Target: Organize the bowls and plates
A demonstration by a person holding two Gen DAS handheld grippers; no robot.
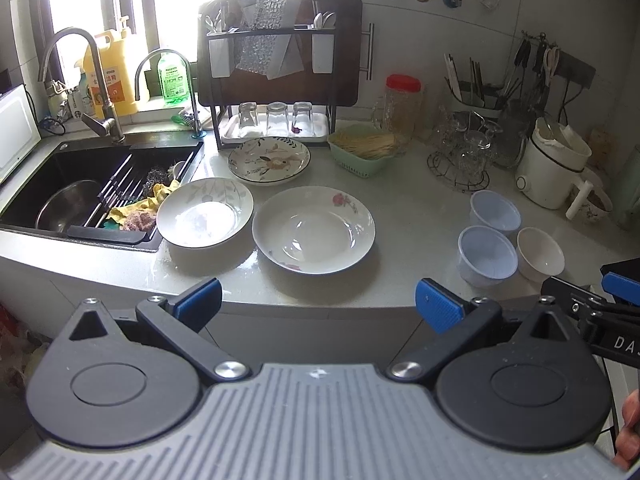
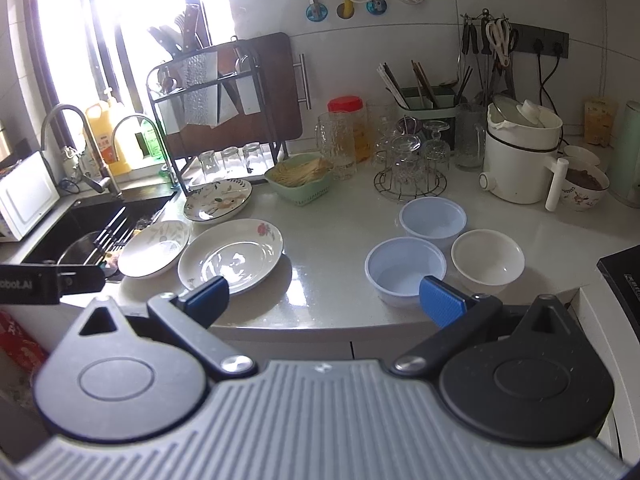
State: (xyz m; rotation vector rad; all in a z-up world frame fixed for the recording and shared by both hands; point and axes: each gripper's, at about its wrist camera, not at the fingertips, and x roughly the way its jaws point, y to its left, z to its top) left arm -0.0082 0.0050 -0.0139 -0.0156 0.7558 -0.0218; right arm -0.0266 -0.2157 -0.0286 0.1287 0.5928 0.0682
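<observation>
Glossy pale desk (image 1: 420, 216) looks wet: my left gripper (image 1: 318, 306) and right gripper (image 2: 324, 300) both hang wide and empty short of its edge, so the rose-patterned white ceramic plate (image 1: 314, 230) or blue plastic bowl (image 2: 404, 270) could skid when pinched.

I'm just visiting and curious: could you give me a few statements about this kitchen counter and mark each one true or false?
1. Three plates lie separately on the counter. True.
2. The three small bowls are stacked together. False: they sit side by side.
3. Both grippers' jaws are shut on a plate. False: the left gripper and right gripper are open, holding nothing.
4. Drinking glasses stand upside down under the rack. True.
</observation>
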